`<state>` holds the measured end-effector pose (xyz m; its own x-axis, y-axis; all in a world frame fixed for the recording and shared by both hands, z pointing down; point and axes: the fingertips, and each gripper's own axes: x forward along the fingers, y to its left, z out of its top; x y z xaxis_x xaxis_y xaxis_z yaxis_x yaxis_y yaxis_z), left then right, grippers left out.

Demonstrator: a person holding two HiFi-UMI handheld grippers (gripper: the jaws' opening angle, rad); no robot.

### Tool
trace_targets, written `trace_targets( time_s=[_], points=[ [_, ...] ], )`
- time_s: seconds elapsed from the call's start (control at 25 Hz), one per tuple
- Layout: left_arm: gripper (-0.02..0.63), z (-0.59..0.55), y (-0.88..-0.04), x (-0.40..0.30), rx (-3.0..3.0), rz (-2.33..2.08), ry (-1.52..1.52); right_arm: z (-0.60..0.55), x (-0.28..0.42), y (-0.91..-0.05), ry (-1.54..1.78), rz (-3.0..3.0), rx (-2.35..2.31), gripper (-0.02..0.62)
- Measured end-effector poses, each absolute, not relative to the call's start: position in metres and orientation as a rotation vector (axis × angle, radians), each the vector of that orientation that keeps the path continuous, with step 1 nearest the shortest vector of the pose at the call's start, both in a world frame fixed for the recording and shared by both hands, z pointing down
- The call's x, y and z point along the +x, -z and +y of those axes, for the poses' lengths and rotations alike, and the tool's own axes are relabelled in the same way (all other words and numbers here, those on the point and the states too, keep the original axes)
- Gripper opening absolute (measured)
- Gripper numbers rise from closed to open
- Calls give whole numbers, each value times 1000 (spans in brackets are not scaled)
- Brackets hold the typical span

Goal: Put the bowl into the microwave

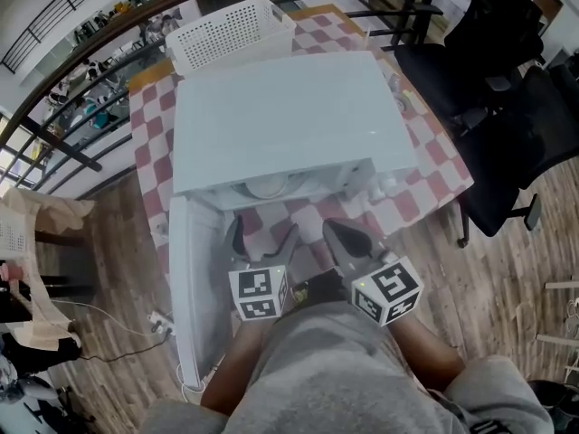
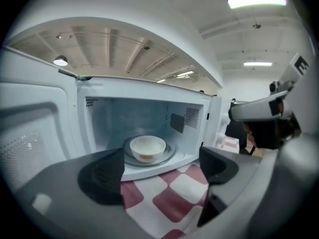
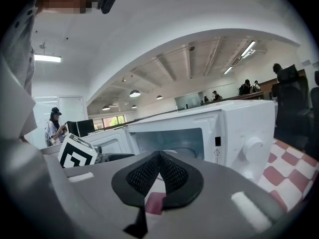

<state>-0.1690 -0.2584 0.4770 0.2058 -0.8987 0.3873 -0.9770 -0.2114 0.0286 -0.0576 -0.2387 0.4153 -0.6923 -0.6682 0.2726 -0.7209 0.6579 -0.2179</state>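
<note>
Sitting on the round glass plate [image 2: 171, 155] in the microwave [image 2: 149, 89], a smooth bowl [image 2: 147, 147]; left tongs [image 2: 162, 167] released, right tongs [image 3: 158, 159] clenched.

left gripper [image 2: 162, 171]: I read jaws wide apart, nothing between them | right gripper [image 3: 158, 159]: jaws pressed together, empty | both side by side, close to the body | bare forearms [image 1: 237, 362] behind

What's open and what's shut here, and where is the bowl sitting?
White microwave: its door is swung wide open.
Small white bowl: upright on the glass turntable inside the microwave.
Left gripper: open, nothing between its jaws.
Right gripper: shut, holding nothing.
White perforated plastic basket: upright behind the microwave.
</note>
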Motion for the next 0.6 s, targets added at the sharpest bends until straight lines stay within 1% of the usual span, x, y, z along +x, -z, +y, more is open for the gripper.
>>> trace_targets(
  time_s=[0.08, 0.16, 0.2, 0.36, 0.4, 0.6],
  points=[
    [424, -250, -468, -169, 2234, -1792, -407, -240, -47, -410, -453, -2704, 1188, -5],
    [341, -243, -458, -170, 2246, -1827, -389, -243, -35, -402, -443, -2705, 1233, -5],
    [291, -240, -453, -170, 2251, -1838, -380, -244, -29, -398, -436, -2705, 1250, -5],
    [56, -226, -441, -175, 2229, -1873, -324, -247, -12, -391, -426, -2698, 1291, -5],
    [11, -223, -439, -176, 2225, -1874, -315, -248, -9, -392, -429, -2693, 1299, -5],
    [11, -209, -440, -173, 2231, -1861, -335, -247, -1, -398, -461, -2683, 1299, -5]
  ],
)
